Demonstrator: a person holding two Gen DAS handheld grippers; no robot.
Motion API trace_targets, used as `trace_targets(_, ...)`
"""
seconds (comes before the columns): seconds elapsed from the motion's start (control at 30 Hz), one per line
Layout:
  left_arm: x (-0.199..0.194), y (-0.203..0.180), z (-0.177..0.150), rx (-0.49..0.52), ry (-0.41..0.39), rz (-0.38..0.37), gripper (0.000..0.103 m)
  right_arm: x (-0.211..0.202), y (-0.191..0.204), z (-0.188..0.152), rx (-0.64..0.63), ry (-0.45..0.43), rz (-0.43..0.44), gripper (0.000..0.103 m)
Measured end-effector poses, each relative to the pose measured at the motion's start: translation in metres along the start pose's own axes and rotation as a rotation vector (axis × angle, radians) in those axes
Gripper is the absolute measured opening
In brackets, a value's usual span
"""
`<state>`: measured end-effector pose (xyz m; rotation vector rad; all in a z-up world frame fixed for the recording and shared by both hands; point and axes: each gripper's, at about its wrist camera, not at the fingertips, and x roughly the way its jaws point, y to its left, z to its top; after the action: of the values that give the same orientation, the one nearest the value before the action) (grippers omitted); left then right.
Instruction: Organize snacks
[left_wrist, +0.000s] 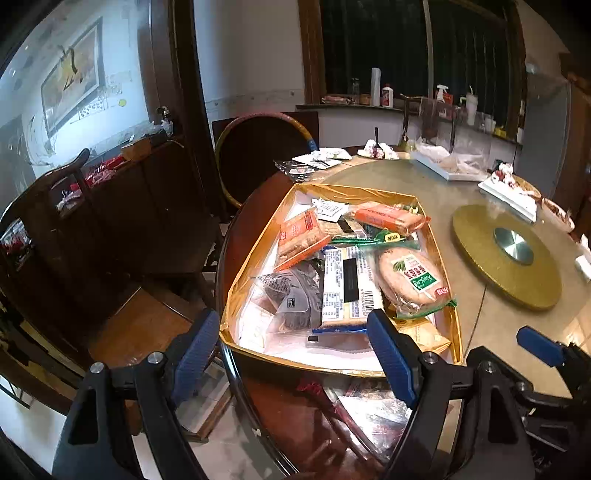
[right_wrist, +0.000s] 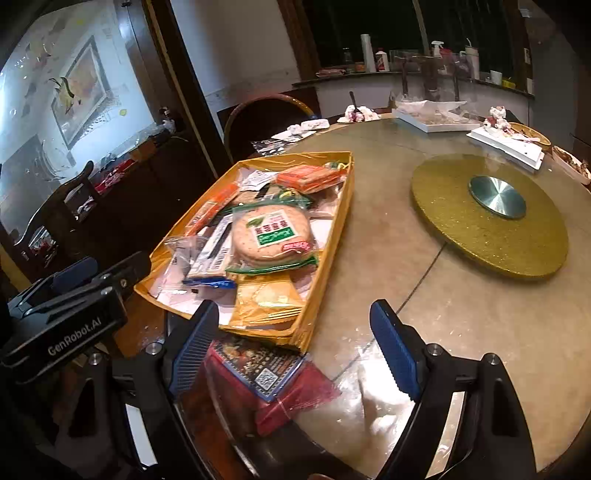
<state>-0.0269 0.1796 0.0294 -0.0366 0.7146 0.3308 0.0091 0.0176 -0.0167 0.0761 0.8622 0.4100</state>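
Left gripper (left_wrist: 295, 354) agape, empty; right gripper (right_wrist: 295, 350) likewise

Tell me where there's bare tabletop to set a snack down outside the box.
Bare glass lies between the gold box and the gold turntable, and ahead of the right gripper. Crowded: inside the box, the red packet at its near corner, and the far rim's white trays.

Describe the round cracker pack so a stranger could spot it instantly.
On the round table sits a gold tray heaped with snacks. The round cracker pack lies on top at its middle: the only disc-shaped item, clear wrapper, green-and-white label.
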Motion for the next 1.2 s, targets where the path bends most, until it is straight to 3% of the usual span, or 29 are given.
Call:
trace_targets(0.5, 0.028, 0.003, -0.001, -0.006, 0.066, -0.006, 0.082, 0.022, 0.001, 0.002, -0.025, 0.023, -0.026, 0.084)
trace_targets(0.8, 0.029, 0.011, 0.004, -0.02, 0.057, -0.009, 0.082, 0.029, 0.006, 0.006, -0.021, 0.011, -0.021, 0.084)
trace_targets(1.2, 0.034, 0.018, 0.009, -0.028, 0.056, 0.008, 0.082, 0.03, 0.012, 0.015, -0.029, 0.003, 0.058, 0.084)
